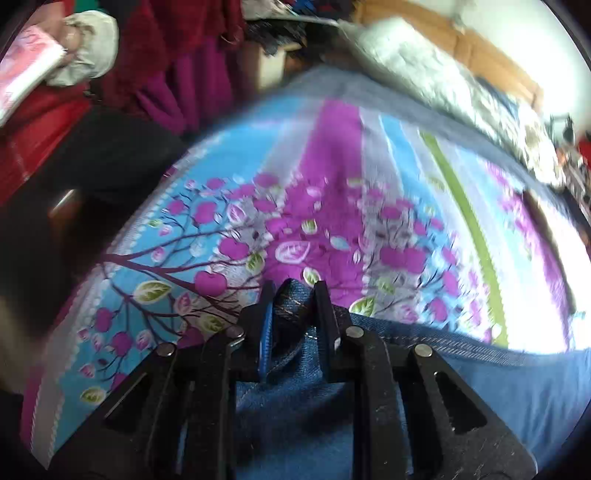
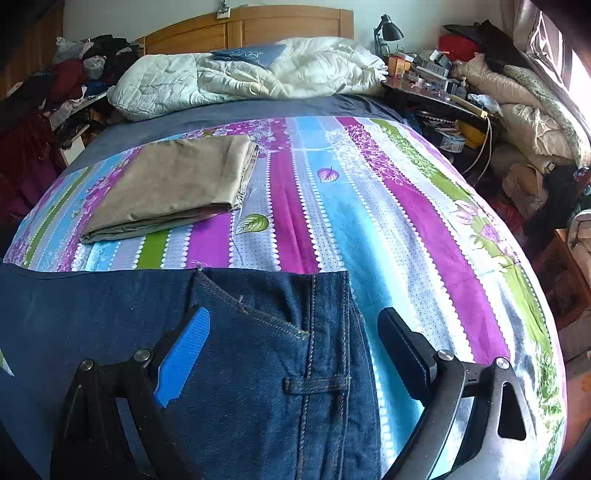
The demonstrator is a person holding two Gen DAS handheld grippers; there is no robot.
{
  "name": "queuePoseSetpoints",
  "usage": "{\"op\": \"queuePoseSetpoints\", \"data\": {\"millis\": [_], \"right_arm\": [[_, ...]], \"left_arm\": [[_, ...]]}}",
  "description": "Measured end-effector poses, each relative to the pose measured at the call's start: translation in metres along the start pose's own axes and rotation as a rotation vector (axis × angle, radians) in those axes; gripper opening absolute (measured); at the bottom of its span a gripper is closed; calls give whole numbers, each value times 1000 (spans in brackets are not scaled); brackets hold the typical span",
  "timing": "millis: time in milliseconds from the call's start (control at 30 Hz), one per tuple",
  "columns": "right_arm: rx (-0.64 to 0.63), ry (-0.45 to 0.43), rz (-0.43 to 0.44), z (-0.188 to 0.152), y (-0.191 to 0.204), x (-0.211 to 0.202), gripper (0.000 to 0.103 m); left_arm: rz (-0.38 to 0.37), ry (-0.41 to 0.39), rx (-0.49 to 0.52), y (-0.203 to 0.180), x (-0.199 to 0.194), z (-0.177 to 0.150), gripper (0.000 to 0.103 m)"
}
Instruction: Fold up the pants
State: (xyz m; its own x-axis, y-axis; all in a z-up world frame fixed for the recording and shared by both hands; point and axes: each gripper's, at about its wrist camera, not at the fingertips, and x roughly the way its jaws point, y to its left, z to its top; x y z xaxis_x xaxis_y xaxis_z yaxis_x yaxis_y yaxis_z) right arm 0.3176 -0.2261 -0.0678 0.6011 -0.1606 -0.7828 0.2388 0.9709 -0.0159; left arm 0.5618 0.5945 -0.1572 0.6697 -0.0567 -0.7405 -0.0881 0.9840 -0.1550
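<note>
Blue denim pants lie across the near part of a bed with a striped, flowered cover; a pocket seam and a belt loop face up. My right gripper hovers over the waistband, open, its blue pad left and black finger right of the denim. In the blurred left wrist view my left gripper is shut on a bunched fold of the pants, lifted above the cover.
Folded tan trousers lie on the bed's left half. A white quilt is heaped by the wooden headboard. A cluttered side table with a lamp stands right; clothes piles crowd the left.
</note>
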Motion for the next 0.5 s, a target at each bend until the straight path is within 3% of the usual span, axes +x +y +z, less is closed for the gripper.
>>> {"op": "queuePoseSetpoints", "data": {"millis": [167,300,400,500], "right_arm": [[-24,38,73,20,-24,48,95],[-10,126,18,26,-41,97,93],[45,201,47,20,-60,121,80],[52,201,143,14,-62,125,48]], "left_arm": [[14,-28,-68,-4,-12,16,20],[51,-13,-72,-12,-11,22,20],[64,-13,-99,-14,-12,26,20],[67,-19,-126,-15,-12,24,20]]}}
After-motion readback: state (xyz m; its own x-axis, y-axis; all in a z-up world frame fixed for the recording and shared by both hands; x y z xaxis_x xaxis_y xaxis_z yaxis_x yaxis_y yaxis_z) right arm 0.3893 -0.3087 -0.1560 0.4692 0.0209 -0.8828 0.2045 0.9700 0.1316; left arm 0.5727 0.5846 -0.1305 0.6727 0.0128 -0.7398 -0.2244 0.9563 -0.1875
